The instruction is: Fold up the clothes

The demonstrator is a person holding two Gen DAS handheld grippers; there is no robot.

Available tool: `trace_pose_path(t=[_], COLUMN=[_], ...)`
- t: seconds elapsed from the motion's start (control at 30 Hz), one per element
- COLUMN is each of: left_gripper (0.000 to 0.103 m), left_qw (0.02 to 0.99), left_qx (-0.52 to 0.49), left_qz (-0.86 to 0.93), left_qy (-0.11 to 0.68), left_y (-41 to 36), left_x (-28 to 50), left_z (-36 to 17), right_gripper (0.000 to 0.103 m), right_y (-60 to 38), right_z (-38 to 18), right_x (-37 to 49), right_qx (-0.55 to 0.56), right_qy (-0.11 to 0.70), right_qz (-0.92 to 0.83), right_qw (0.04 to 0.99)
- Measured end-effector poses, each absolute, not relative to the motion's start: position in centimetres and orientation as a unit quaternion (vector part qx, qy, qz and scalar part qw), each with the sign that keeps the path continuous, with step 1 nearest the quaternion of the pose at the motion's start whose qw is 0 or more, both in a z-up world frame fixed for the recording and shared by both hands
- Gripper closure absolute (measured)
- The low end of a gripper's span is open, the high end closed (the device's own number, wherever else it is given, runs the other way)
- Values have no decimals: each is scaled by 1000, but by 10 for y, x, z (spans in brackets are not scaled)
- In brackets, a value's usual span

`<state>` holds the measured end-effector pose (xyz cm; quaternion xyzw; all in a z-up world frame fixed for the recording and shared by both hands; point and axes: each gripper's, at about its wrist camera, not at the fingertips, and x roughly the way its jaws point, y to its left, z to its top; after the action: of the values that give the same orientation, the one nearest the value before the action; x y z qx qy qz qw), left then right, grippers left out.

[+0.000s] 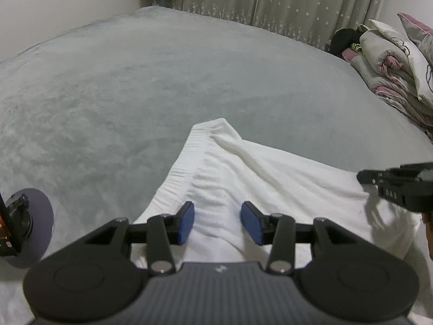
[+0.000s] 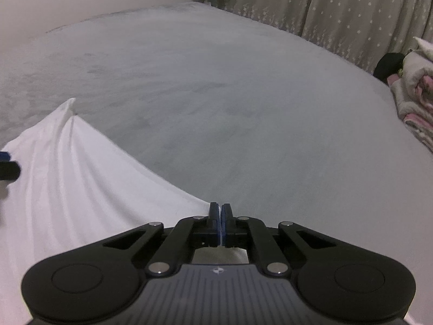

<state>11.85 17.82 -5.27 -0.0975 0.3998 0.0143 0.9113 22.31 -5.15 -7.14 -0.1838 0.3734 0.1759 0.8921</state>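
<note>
Nearest the lens: left gripper [image 1: 217,220], jaws spread, blue pads [image 1: 186,222] hovering either side of a raised ridge of cloth without pressing it. Beneath and beyond: white garment [image 1: 243,173], soft and rumpled, spread on the near edge of the grey bed [image 1: 135,81]; gathered elastic band along its left border, long creases fanning from a peak towards the bed's middle. Farther right, at the garment's right corner: right gripper [image 2: 219,216], pads pressed together, a thin edge of the white cloth seemingly pinched between them, though contact is hard to make out. At the bed's far right edge: heap of folded quilts [image 1: 392,62]. Behind: star-patterned curtains [image 1: 270,0].
</note>
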Motion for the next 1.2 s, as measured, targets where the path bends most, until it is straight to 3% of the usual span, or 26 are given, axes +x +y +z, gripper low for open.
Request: trace_pose_path(t=[0.6, 0.67, 0.83, 1.2], left_gripper=[59, 59, 58, 57], left_qw=[910, 910, 910, 911], left_qx=[-93, -91, -90, -92], left_qz=[9, 9, 8, 4], left_qy=[404, 404, 404, 402], left_y=[179, 178, 178, 178], left_x=[122, 122, 122, 118], left_z=[-56, -56, -57, -53], right_gripper=[98, 96, 75, 74], right_y=[-49, -52, -66, -112], right_z=[-75, -71, -64, -31], right_x=[259, 258, 251, 218], right_qx=[-161, -151, -125, -101], right_qy=[381, 383, 389, 395], right_qz=[127, 132, 138, 97], right_qw=[902, 902, 902, 908])
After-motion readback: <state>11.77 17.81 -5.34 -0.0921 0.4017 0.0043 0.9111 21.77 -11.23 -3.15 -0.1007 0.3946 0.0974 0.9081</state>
